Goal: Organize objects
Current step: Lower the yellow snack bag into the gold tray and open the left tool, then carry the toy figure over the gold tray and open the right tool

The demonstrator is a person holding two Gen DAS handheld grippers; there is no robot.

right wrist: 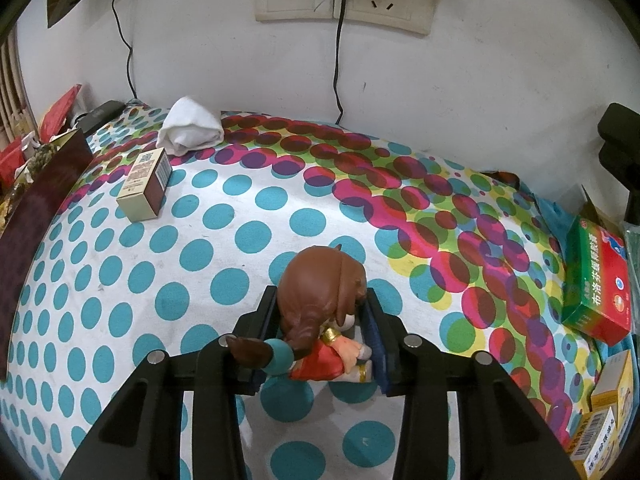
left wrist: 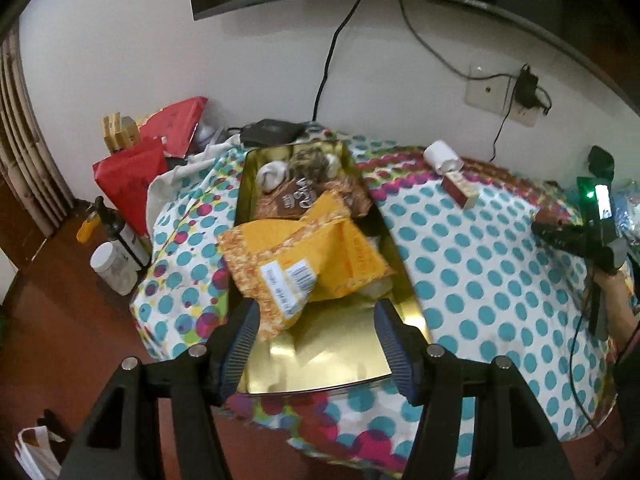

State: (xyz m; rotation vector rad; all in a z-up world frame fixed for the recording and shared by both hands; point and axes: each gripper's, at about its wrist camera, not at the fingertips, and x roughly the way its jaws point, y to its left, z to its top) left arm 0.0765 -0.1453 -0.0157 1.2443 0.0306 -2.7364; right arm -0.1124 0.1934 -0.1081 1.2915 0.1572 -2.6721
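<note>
A gold tin box (left wrist: pixel 332 364) lies open on the dotted cloth, holding yellow snack packets (left wrist: pixel 304 252), a brown packet (left wrist: pixel 296 196) and small white items. My left gripper (left wrist: pixel 316 320) is open and empty just above the box's near end. My right gripper (right wrist: pixel 320 320) is shut on a small doll (right wrist: pixel 320 300) with brown hair and a red dress, held just above the cloth. The right gripper also shows at the far right of the left wrist view (left wrist: pixel 580 236).
A small brown and cream carton (right wrist: pixel 146 188) and a rolled white cloth (right wrist: pixel 190 126) lie at the back left. A green and red medicine box (right wrist: pixel 596 280) and yellow boxes (right wrist: pixel 604 428) sit at the right. Red bags (left wrist: pixel 132 172) and bottles (left wrist: pixel 116 268) stand left of the tin. Cables hang down the wall.
</note>
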